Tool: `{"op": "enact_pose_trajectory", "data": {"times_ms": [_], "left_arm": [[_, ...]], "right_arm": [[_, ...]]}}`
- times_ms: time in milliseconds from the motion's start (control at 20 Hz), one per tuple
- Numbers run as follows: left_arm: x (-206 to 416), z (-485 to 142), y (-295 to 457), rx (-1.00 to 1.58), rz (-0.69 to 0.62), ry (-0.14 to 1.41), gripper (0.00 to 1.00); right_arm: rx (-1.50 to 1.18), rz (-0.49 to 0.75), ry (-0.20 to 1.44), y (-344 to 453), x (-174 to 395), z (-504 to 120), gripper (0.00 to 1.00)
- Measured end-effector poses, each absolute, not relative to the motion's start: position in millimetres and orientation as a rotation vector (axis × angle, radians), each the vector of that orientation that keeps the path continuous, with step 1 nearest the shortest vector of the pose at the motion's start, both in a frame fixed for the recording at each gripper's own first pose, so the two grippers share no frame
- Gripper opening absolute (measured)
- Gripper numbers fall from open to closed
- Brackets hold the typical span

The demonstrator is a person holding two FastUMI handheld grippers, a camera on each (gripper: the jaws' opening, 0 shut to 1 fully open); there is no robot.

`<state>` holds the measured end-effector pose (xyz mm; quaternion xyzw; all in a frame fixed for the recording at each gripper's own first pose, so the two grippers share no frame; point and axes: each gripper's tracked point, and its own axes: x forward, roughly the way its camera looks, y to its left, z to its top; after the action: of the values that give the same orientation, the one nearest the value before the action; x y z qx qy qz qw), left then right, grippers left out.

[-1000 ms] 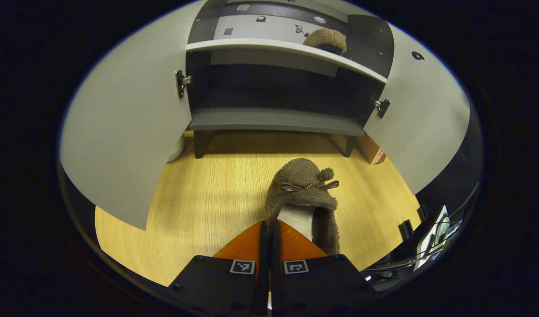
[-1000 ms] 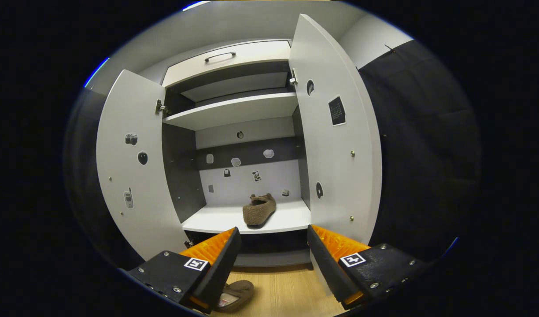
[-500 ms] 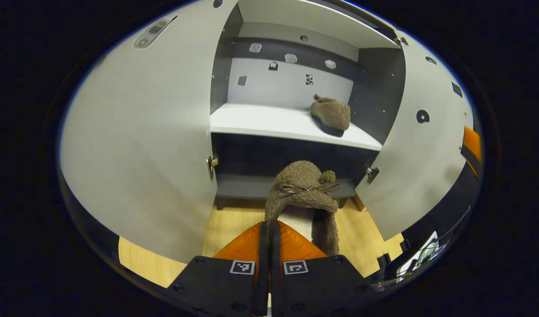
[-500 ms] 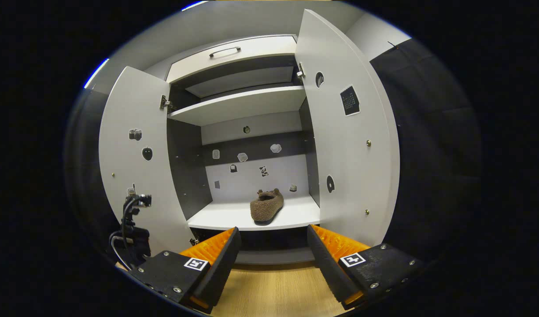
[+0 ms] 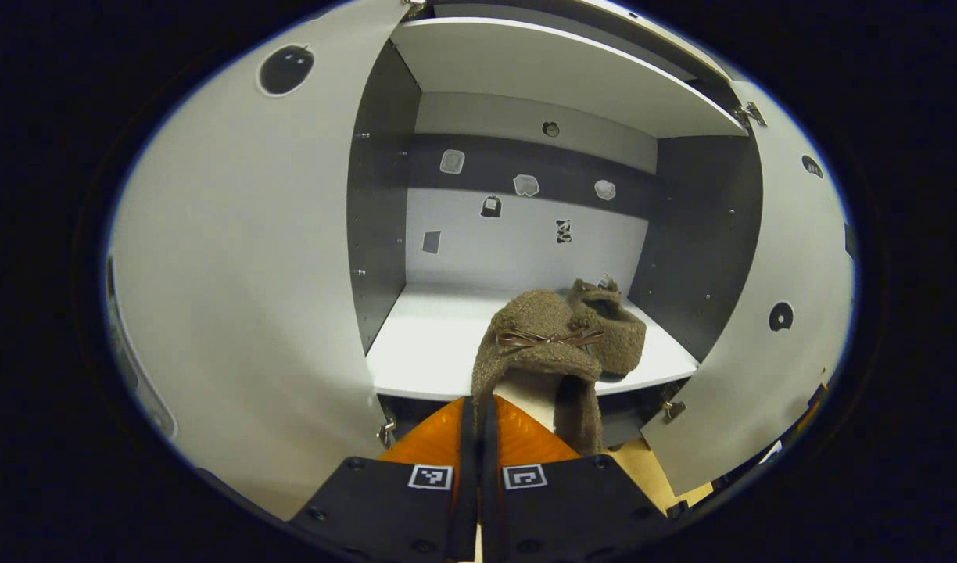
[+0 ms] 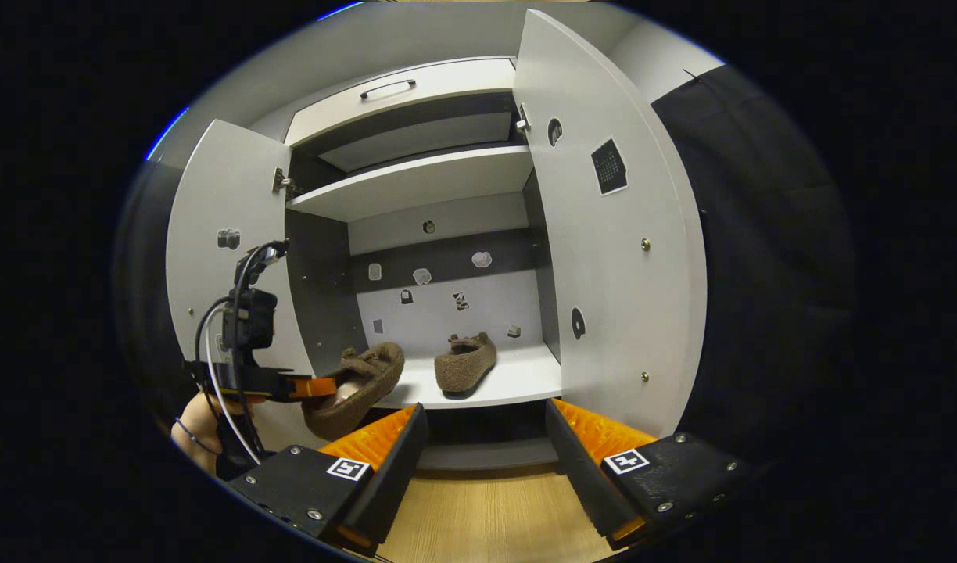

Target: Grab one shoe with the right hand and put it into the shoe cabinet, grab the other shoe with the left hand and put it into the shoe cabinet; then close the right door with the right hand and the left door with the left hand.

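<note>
Now, line by line:

Left gripper (image 5: 478,410): fingers pressed together on the heel rim of the held shoe (image 5: 539,352), a fuzzy brown slipper with a small bow on top. In the right gripper view the left gripper (image 6: 310,386) shows at the left with a hand (image 6: 193,430) under it and cables looping above.

Held shoe: in the air at the front edge of the lower shelf (image 5: 439,344), toe pointing into the cabinet. In the right gripper view the held shoe (image 6: 357,387) hangs just in front of the shelf's left front corner, toe raised.

Other shoe (image 6: 464,363): lying flat on the lower shelf (image 6: 517,379), towards its right side, toe to the back wall. In the left gripper view the other shoe (image 5: 615,332) is partly covered by the held one.

Right gripper (image 6: 485,438): fingers wide apart, nothing between them, hanging in front of the cabinet above the wooden floor (image 6: 486,516).

Left door (image 6: 220,266): swung open.

Right door (image 6: 611,234): swung open.

Shoe cabinet (image 6: 416,102): an upper shelf (image 6: 416,184) above the lower one and a drawer with a handle at the top; small stickers on the back wall and inside both doors.
</note>
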<state>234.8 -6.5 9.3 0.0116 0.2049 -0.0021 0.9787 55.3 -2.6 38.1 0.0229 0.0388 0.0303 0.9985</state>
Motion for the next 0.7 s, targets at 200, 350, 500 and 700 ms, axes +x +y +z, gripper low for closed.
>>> {"op": "enact_pose_trajectory", "data": {"times_ms": [200, 350, 500, 700], "left_arm": [[283.8, 13.3, 2.2, -0.012, 0.026, 0.409, 0.09], [321.6, 4.4, 8.5, -0.026, 0.04, 0.429, 0.1], [347.7, -8.5, 11.1, -0.04, 0.047, 0.466, 0.09], [364.1, -28.8, 17.6, 0.012, 0.067, 0.517, 0.09]], "right_arm": [[0.046, 0.048, 0.082, -9.0, 60.5, 38.3, 0.93], [0.049, 0.042, 0.082, -6.5, 62.4, 28.0, 0.93], [0.058, 0.041, 0.094, -5.6, 65.0, 25.1, 0.93], [0.065, 0.038, 0.107, -4.9, 71.6, 20.6, 0.93]]}}
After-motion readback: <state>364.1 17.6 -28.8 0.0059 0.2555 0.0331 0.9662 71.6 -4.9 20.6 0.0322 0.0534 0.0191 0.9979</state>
